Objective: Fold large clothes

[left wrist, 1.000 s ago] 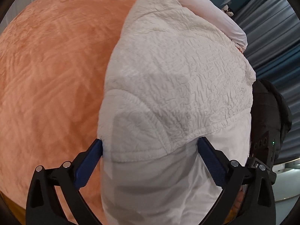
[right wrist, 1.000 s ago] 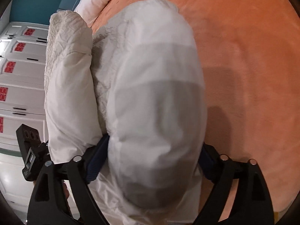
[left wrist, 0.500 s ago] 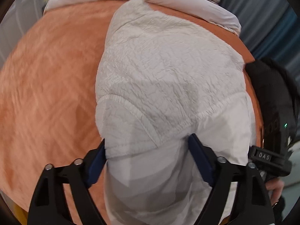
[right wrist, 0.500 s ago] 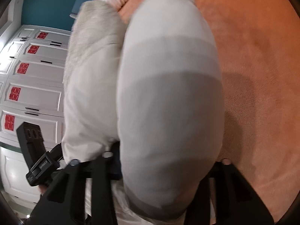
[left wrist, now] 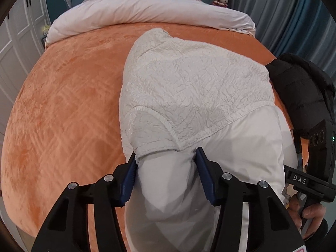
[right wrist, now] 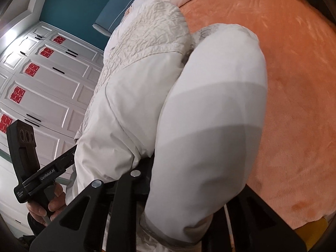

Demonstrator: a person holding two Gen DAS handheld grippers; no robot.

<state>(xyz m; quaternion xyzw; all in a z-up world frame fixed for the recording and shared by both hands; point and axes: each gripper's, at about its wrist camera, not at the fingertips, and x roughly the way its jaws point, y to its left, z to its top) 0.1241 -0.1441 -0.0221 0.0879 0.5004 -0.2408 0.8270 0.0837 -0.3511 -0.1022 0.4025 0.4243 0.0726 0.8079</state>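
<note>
The orange bed (left wrist: 63, 109) carries the white padded jacket (left wrist: 195, 88), bunched and lifted at the near edge so a fold can swing over. Left gripper (left wrist: 167, 168) clamps a sleeve; right gripper (right wrist: 189, 189) grips another puffy part. Both sit higher than a second ago.

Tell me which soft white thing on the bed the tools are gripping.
The white jacket, crinkled and hem-banded, bunched between the left tool fingers; the smooth white duvet lies untouched along the headboard.
</note>
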